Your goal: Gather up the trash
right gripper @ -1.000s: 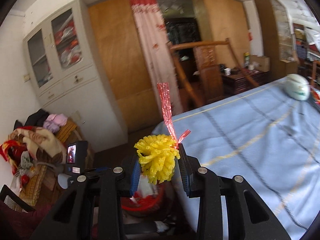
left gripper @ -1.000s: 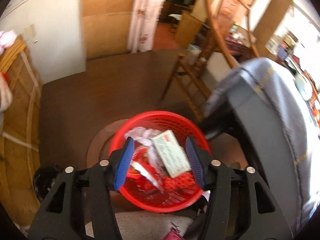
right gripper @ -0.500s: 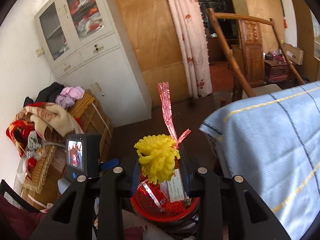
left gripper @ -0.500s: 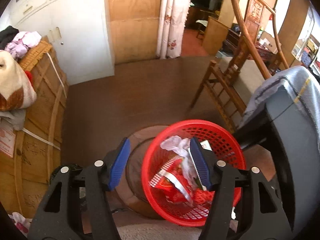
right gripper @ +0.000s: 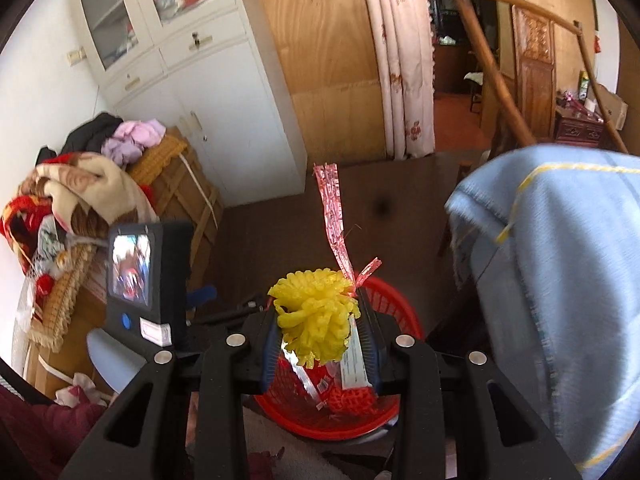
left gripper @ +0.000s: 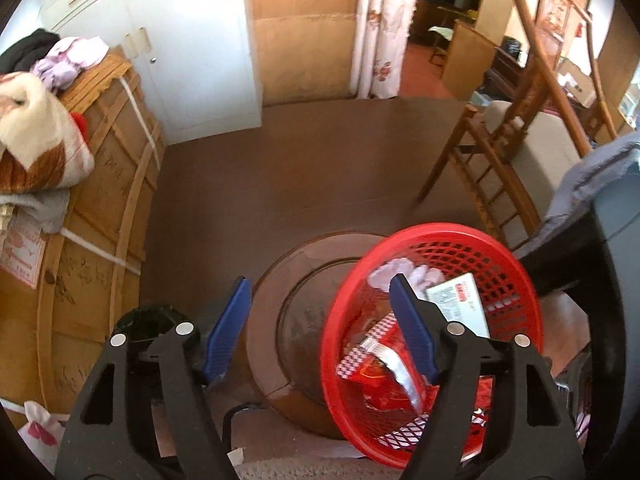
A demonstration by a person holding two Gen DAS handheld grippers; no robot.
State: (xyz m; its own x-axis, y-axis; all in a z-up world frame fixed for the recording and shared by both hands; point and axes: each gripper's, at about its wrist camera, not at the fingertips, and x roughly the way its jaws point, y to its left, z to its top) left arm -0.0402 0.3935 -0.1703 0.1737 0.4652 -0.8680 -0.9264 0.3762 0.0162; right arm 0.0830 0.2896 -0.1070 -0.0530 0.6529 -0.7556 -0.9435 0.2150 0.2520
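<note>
Left wrist: white printed card (left gripper: 460, 307), writing unreadable.

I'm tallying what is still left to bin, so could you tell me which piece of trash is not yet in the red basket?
The yellow foam net with its pink foil strip: the right gripper holds it above the red basket, while the other trash lies inside.

No legible text anywhere. Printed lines and a small red stamp on a white card (left gripper: 460, 308) inside the red basket (left gripper: 508, 256), at four o'clock in the left wrist view, too blurred to read. Faint red print on a white label (left gripper: 22, 254) stuck to a wooden crate (left gripper: 100, 216), at nine o'clock, likewise unreadable. Small sticker (right gripper: 154, 332) below a device screen (right gripper: 131, 270), at eight o'clock in the right wrist view, illegible.
</note>
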